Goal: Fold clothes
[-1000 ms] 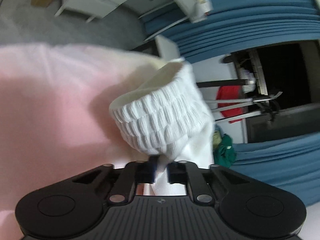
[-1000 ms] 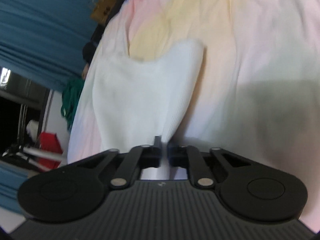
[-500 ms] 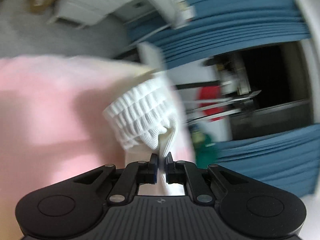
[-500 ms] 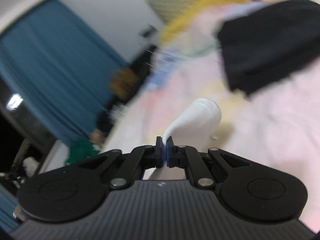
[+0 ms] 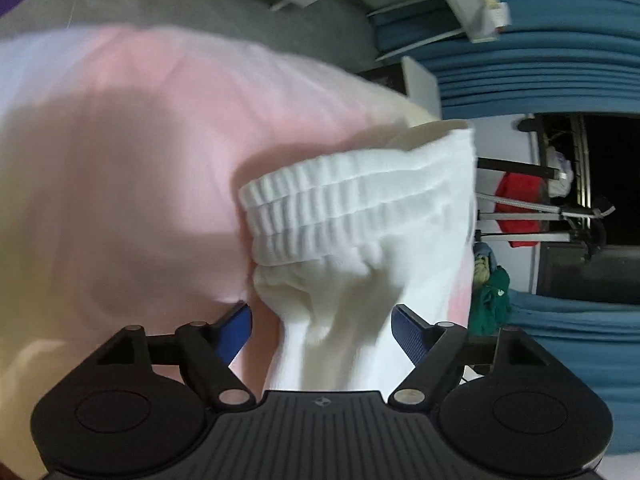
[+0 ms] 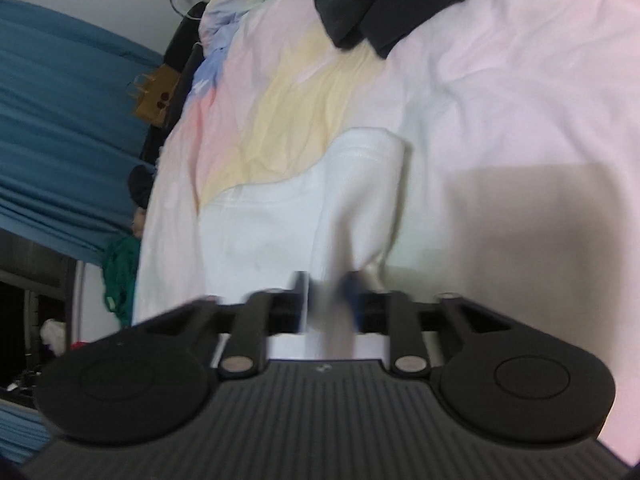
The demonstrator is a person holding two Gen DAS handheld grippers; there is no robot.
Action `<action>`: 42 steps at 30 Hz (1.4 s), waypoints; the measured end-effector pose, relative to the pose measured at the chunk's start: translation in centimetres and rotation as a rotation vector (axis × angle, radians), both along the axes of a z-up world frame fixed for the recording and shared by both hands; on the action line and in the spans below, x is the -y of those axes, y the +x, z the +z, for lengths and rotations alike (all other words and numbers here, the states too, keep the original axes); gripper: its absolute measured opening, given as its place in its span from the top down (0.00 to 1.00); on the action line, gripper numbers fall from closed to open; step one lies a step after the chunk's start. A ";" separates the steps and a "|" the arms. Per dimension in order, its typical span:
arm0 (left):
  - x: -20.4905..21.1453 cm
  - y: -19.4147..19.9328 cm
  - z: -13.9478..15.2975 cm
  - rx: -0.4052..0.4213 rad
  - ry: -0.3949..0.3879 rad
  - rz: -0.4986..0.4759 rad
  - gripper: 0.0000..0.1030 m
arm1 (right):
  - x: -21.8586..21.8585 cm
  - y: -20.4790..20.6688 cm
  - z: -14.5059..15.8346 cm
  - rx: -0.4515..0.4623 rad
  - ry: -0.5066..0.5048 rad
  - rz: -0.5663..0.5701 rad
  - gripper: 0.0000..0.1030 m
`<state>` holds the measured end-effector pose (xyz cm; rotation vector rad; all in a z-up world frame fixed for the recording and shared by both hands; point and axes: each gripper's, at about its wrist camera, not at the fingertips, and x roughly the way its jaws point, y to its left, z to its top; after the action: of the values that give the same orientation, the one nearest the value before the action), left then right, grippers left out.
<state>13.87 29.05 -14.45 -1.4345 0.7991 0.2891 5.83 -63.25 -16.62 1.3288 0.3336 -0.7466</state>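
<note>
A white garment (image 5: 360,240) with a ribbed elastic waistband lies on a pastel pink and yellow bed sheet (image 5: 120,160). In the left wrist view my left gripper (image 5: 322,320) is open, its blue-padded jaws wide apart on either side of the bunched white cloth. In the right wrist view the same white garment (image 6: 288,216) lies flat on the sheet (image 6: 500,120). My right gripper (image 6: 326,292) is blurred, its jaws a small gap apart with white cloth between them.
A dark garment (image 6: 380,0) lies on the bed at the far end. Blue curtains (image 5: 540,60) hang beside the bed. A tripod with red cloth (image 5: 524,208) and a green garment (image 5: 494,296) lie beyond the bed edge. A brown paper bag (image 6: 156,96) stands by the curtain.
My left gripper has opened wide and let go of the white cloth. My right gripper has come back down to the sheet and its jaws have parted a little.
</note>
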 end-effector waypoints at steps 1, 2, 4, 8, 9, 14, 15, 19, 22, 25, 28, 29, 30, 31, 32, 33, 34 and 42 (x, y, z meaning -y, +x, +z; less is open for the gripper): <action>-0.1 0.3 -0.6 0.000 -0.015 0.003 0.27 | 0.2 -0.2 0.0 0.006 -0.006 -0.011 0.47; -0.3 0.4 -1.2 0.005 -0.024 0.006 0.32 | 0.4 -0.3 0.0 0.011 -0.013 -0.023 0.47; -0.5 0.7 -1.4 0.022 -0.005 0.004 0.48 | 1.0 -0.4 -0.1 0.016 -0.044 -0.052 0.47; -0.7 1.2 -0.9 0.060 0.067 -0.010 0.80 | 2.0 0.1 -0.9 0.022 -0.090 -0.068 0.50; -0.5 1.1 -0.2 0.062 0.100 -0.024 0.82 | 2.1 0.1 -1.0 0.027 -0.104 -0.070 0.57; -0.1 0.4 2.7 0.055 0.183 -0.088 0.86 | 1.6 -0.5 0.2 0.042 -0.203 -0.105 0.90; -0.3 0.2 3.3 0.043 0.195 -0.104 0.86 | 1.3 -0.8 0.7 0.053 -0.233 -0.126 0.91; -0.3 -2.1 5.1 -0.024 0.293 -0.184 0.87 | 0.8 -2.1 2.6 -0.009 -0.340 -0.191 0.94; 0.1 -2.4 5.4 -0.079 0.368 -0.254 0.86 | 1.2 -1.9 0.9 -0.152 -0.272 -0.185 0.94; 0.9 -2.0 5.8 -0.086 0.435 -0.318 0.82 | 2.1 -1.6 -1.6 -0.210 -0.163 -0.161 0.93; 1.6 -2.3 7.0 -0.066 0.496 -0.367 0.73 | 2.2 -1.3 -1.0 -0.226 -0.191 -0.156 0.91; 1.8 -2.4 7.4 -0.064 0.515 -0.383 0.69 | 2.1 -1.2 -0.5 -0.232 -0.205 -0.157 0.91; 2.1 -2.8 7.7 -0.066 0.534 -0.397 0.66 | 1.9 -1.1 0.1 -0.238 -0.217 -0.159 0.90; 2.4 -3.2 8.0 -0.068 0.554 -0.411 0.60 | 1.7 -1.1 0.7 -0.254 -0.231 -0.161 0.84; 2.6 -3.6 8.2 -0.071 0.573 -0.425 0.55 | 1.4 -1.0 1.4 -0.278 -0.242 -0.170 0.78; 2.9 -4.1 8.5 -0.073 0.592 -0.439 0.53 | 1.0 -1.0 2.0 -0.273 -0.262 -0.162 0.64; 3.3 -4.3 8.8 -0.075 0.624 -0.456 0.49 | 0.5 -0.9 2.5 -0.263 -0.284 -0.150 0.48; 7.1 -6.3 14.1 -0.039 1.037 -0.521 0.19 | -2.8 -0.1 7.0 -0.176 -0.459 -0.057 0.25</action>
<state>7.56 21.93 -0.30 -0.2353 0.8342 0.2641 5.75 -60.47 -9.60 0.8450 0.2452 -0.9277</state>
